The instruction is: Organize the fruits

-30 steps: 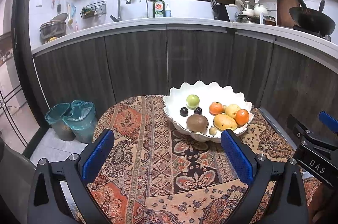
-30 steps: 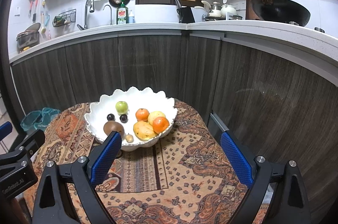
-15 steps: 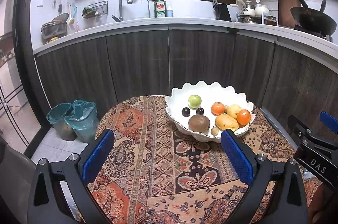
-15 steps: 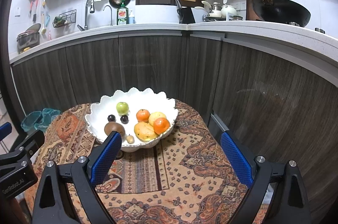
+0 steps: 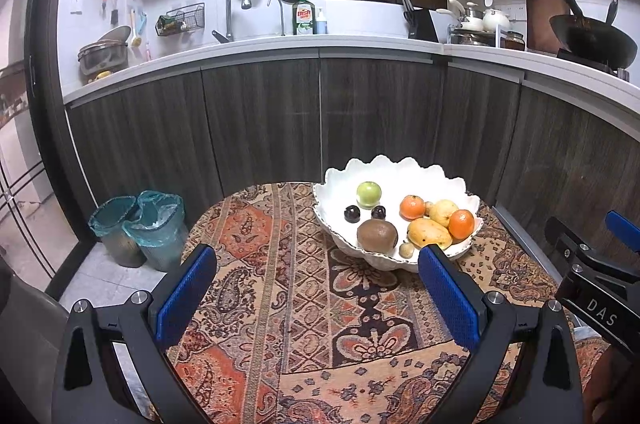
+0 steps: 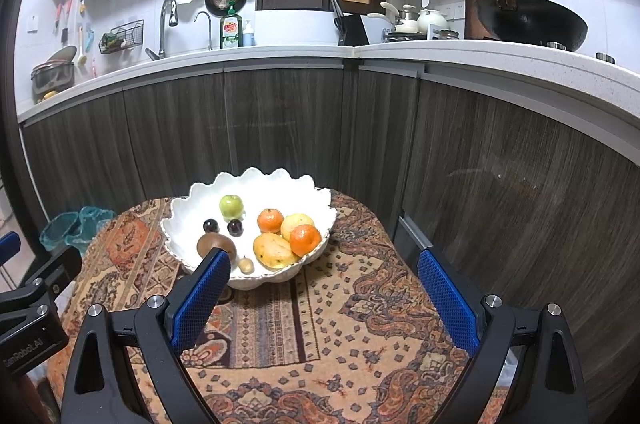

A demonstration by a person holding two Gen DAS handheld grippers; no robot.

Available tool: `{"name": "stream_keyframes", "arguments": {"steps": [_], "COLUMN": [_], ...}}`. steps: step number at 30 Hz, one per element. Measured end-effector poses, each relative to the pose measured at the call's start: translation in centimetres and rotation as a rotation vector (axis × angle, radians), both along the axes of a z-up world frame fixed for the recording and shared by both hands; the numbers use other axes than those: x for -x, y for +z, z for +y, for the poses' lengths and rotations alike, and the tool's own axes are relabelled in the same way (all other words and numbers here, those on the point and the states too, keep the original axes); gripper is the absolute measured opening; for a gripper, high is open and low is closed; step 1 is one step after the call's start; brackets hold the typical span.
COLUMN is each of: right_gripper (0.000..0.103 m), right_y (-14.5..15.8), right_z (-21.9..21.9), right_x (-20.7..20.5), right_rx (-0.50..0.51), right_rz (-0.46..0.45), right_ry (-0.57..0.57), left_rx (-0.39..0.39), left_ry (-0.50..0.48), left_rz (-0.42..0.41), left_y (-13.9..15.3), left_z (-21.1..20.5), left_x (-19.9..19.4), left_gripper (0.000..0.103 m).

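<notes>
A white scalloped bowl (image 5: 404, 169) stands on a round table with a patterned cloth (image 5: 280, 288); it also shows in the right wrist view (image 6: 256, 183). It holds a green apple (image 5: 368, 194), two dark plums (image 5: 352, 214), a brown kiwi (image 5: 377, 236), two oranges (image 5: 412, 207), a yellow mango (image 5: 428, 232) and a small pale fruit (image 5: 406, 249). My left gripper (image 5: 316, 294) is open and empty, in front of the bowl. My right gripper (image 6: 326, 298) is open and empty, to the bowl's right front.
Dark kitchen cabinets (image 5: 260, 119) curve behind the table under a white counter (image 5: 280, 43) with a sink tap and a wok (image 6: 528, 19). Two bins with teal bags (image 5: 140, 228) stand on the floor to the left.
Both grippers have drifted slightly; the bowl sits a little lower and further right in both views. Both stay open and empty.
</notes>
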State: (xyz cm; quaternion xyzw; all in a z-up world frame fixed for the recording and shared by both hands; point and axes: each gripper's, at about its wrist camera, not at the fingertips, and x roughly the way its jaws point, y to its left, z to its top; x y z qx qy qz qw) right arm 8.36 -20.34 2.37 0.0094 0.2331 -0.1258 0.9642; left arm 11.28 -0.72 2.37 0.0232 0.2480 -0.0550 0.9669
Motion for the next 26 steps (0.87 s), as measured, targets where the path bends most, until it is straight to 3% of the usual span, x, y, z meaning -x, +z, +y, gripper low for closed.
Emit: {"name": "stream_keyframes", "arguments": {"steps": [26], "right_gripper": [0.096], "right_y": [-0.2], "right_z": [0.0], "right_x": [-0.1], "right_rx": [-0.007], "right_rz": [0.006], "right_ry": [-0.009], "left_rx": [0.006], "left_ry": [-0.007], "left_rz": [0.037], "left_y": [-1.0], "left_z": [-0.6], "left_x": [-0.6], "left_gripper": [0.102]}}
